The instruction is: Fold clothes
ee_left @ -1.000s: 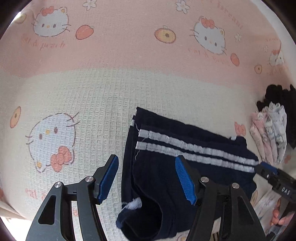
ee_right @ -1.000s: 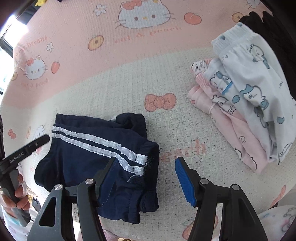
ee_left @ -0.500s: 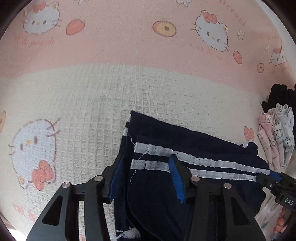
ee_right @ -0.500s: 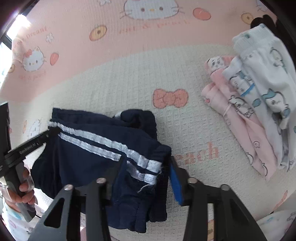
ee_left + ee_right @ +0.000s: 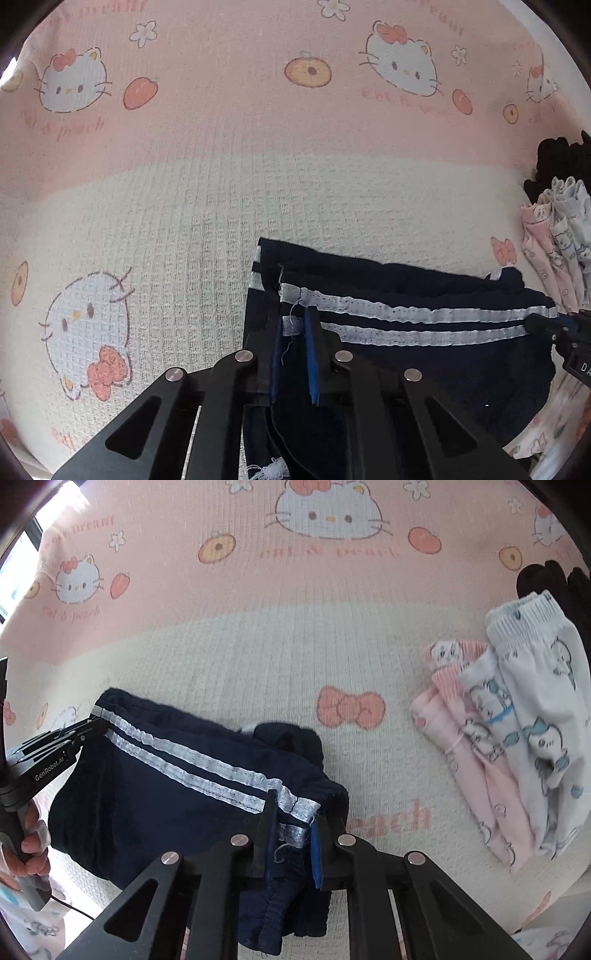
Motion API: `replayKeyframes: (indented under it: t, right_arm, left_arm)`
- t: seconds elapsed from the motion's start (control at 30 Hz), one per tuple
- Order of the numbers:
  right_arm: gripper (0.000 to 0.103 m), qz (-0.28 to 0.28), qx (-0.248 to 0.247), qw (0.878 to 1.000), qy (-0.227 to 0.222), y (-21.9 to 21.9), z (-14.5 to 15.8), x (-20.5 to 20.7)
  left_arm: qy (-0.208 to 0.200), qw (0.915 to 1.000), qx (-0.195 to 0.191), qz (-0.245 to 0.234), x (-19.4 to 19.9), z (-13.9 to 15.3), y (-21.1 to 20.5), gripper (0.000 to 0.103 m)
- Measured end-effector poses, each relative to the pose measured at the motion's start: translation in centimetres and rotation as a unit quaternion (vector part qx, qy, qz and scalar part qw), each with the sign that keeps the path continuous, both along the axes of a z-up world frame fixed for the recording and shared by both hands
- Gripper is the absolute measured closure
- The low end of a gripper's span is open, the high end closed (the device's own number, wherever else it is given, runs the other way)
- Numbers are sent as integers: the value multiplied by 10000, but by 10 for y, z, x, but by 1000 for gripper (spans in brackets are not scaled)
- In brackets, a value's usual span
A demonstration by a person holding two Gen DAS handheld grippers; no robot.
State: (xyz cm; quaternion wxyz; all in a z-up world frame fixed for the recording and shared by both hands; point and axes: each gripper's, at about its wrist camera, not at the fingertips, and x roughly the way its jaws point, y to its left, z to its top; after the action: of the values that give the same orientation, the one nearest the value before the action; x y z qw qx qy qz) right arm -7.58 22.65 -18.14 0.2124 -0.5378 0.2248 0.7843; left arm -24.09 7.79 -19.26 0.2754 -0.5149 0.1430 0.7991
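Plainly, the navy shorts (image 5: 155, 786) with two white side stripes lay half-folded on the cartoon-printed blanket (image 5: 207, 206), on its cream middle band toward the near edge, with the striped side running across between the two tools. At one end of that stripe the left gripper (image 5: 293, 354) had just been closing, and its blue pads now pinched a fold of navy cloth with only a narrow slot between them. At the other end, by the gathered waistband, the right gripper (image 5: 291, 834) had likewise just been closing and stood clamped on the stripe and the bunched layers under it. Both tools therefore held the same long edge, one at each end. To do this step well, I judge that the two ends should rise together and stay level, so the stripe keeps taut and the lower layers do not slip out; the waistband end looked thick, so that grip might hold only the top layers. The edge should then travel straight over toward the far edge of the garment and land square on it. A pile of pink and white printed clothes (image 5: 517, 738) lay well apart toward the blanket's right side, with something black (image 5: 550, 583) behind it, so the fold should keep clear of them.
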Motion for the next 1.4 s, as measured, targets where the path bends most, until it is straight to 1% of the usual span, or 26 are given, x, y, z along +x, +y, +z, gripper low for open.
replayKeyframes:
  t: [0.2, 0.3, 0.37, 0.4, 0.47, 0.53, 0.57, 0.6, 0.63, 0.67, 0.7, 0.73, 0.8, 0.83, 0.87, 0.93, 1.03, 1.1, 1.13, 1.23, 1.37, 1.4]
  right_arm:
    - [91, -126, -80, 9998, 145, 11, -1, -3]
    - [91, -174, -79, 9997, 133, 15, -3, -3]
    - [91, -149, -39, 9997, 169, 15, -2, -2]
    - [91, -134, -20, 9997, 188, 14, -2, -1]
    - [90, -91, 0, 9997, 225, 14, -1, 0]
    - [89, -33, -4, 9999, 142, 13, -4, -2]
    - [83, -4, -6, 10000, 99, 12, -5, -2]
    - [67, 25, -7, 10000, 55, 12, -6, -3]
    - [60, 16, -21, 10000, 86, 12, -4, 0]
    - [49, -57, -18, 9998, 171, 12, 0, 4]
    - [44, -135, -13, 9996, 261, 11, 3, 9]
    - [43, -209, -50, 9992, 325, 12, 6, 14]
    - [41, -400, -250, 9981, 403, 13, 10, 25]
    - [40, -500, -346, 9972, 431, 14, 11, 29]
    - [40, -615, -421, 9960, 485, 15, 13, 36]
    - [39, -728, -465, 9947, 553, 14, 18, 45]
    - [36, -870, -527, 9932, 568, 15, 22, 54]
    - [35, -977, -675, 9907, 658, 14, 22, 61]
    - [35, -1038, -754, 9892, 712, 14, 21, 65]
    - [34, -1378, -1072, 9807, 876, 11, 13, 78]
    - [34, -1724, -1660, 9641, 1153, 4, 2, 91]
    - [34, -1746, -1685, 9627, 1195, 1, 2, 93]
  left_arm:
    - [193, 9998, -70, -53, -10, 10, 7, 93]
    - [184, 9998, -108, 12, -19, 10, 8, 93]
    - [246, 9994, -232, 90, -18, 9, 8, 93]
    - [253, 9993, -231, 131, -20, 9, 7, 93]
    - [195, 9995, -111, 226, -22, 11, 3, 93]
    - [173, 9993, -86, 315, -24, 12, 0, 93]
    - [180, 9992, -67, 344, -25, 14, -3, 93]
    - [173, 9990, -11, 404, -25, 17, -6, 93]
    - [98, 9987, 132, 491, -25, 21, -12, 93]
    - [-52, 9978, 348, 562, -25, 24, -19, 93]
    - [-202, 9962, 564, 632, -25, 27, -26, 93]
    - [-377, 9941, 728, 704, -26, 30, -32, 92]
    - [-801, 9891, 899, 850, -31, 32, -37, 85]
    - [-974, 9861, 966, 942, -31, 33, -41, 75]
    - [-1055, 9835, 1022, 1055, -26, 35, -46, 60]
    - [-1093, 9796, 1161, 1225, -17, 39, -57, 44]
    - [-1051, 9784, 1192, 1322, -3, 42, -69, 44]
    - [-1114, 9795, 1017, 1333, 6, 40, -76, 44]
    - [-1130, 9795, 1001, 1331, 6, 40, -79, 44]
    - [-1073, 9803, 964, 1347, 22, 40, -83, 44]
    - [-910, 9841, 785, 1307, 48, 43, -95, 44]
    - [-864, 9850, 764, 1282, 53, 43, -96, 44]
